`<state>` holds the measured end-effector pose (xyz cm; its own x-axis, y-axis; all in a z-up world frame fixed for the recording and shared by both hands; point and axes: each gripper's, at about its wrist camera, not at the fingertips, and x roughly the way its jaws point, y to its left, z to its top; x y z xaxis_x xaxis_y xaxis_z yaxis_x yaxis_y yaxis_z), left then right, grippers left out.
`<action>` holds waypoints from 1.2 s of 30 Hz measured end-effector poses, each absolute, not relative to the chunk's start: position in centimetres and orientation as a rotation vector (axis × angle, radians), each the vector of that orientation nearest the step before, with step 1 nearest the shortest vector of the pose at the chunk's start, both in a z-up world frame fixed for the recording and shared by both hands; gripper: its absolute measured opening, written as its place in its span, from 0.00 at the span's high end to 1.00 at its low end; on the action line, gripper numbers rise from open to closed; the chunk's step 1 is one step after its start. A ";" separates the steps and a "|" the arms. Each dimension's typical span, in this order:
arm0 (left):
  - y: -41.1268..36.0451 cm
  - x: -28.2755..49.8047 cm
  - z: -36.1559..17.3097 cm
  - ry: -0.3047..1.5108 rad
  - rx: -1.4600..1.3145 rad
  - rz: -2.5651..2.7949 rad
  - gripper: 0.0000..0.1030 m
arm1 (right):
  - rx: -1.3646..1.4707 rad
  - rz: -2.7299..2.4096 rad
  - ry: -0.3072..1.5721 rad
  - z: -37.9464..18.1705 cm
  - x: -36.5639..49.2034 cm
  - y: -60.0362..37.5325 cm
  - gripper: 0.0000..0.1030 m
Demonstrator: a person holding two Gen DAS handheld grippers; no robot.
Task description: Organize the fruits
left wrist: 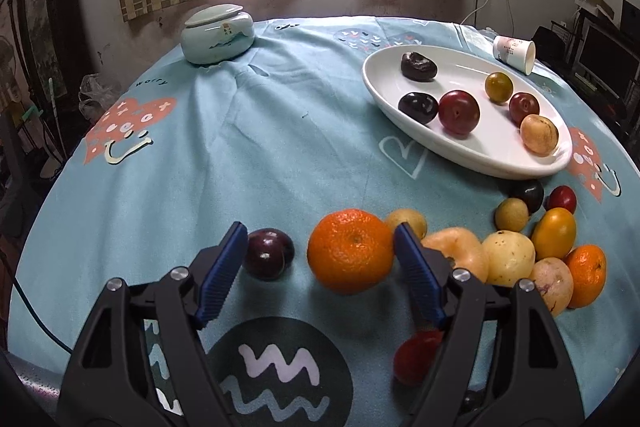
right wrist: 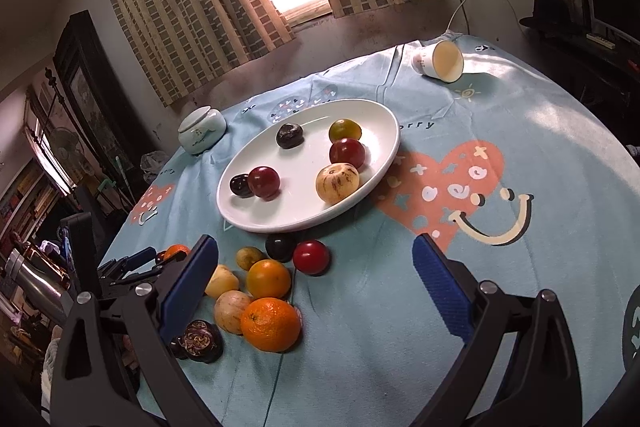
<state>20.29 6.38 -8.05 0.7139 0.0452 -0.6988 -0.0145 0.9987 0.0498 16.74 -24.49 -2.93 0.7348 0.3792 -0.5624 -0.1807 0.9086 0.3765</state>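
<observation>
A white oval plate [left wrist: 472, 151] [right wrist: 240, 215] holds several fruits: dark plums, red plums, a green-yellow one and a pale speckled one. A loose pile of fruit lies on the cloth near it. My left gripper [left wrist: 320, 247] is open just above the cloth; a large orange [left wrist: 350, 251] lies between its jaws against the right pad, and a dark plum [left wrist: 267, 254] sits by the left pad. My right gripper [right wrist: 316, 263] is open and empty above the cloth, with an orange [right wrist: 270, 323], a smaller orange [right wrist: 267, 279] and a red plum [right wrist: 311, 257] ahead of it.
A pale green lidded jar [left wrist: 218, 35] [right wrist: 202, 131] stands at the far left. A paper cup [left wrist: 514, 53] [right wrist: 438, 61] lies tipped over at the far right. A red fruit [left wrist: 416, 357] lies under the left gripper's right finger. The table edge curves close in front.
</observation>
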 end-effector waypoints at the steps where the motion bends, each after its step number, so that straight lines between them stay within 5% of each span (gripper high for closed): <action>1: 6.2 20.2 -8.0 0.774 0.055 0.030 0.29 | 0.304 0.313 0.683 -3.0 16.8 -24.4 0.05; 6: 5.4 19.4 -7.7 0.757 0.090 -0.017 0.41 | 0.277 0.321 0.708 -3.5 17.0 -23.8 0.05; 17: 6.2 19.7 -8.2 0.770 0.173 -0.062 0.35 | 0.242 0.329 0.728 -4.0 17.1 -23.1 0.05; 19: 7.6 19.9 -8.1 0.781 0.125 -0.042 0.22 | 0.241 0.331 0.728 -3.9 17.1 -23.1 0.05; 21: 8.4 20.0 -7.9 0.764 0.091 0.000 0.18 | 0.235 0.336 0.726 -3.9 17.1 -23.0 0.05; 24: 6.4 20.1 -8.4 0.787 0.159 -0.059 0.31 | 0.220 0.340 0.724 -3.9 17.0 -22.7 0.05; 36: 6.4 20.6 -8.2 0.775 0.137 -0.083 0.43 | 0.189 0.341 0.738 -4.3 16.9 -22.1 0.05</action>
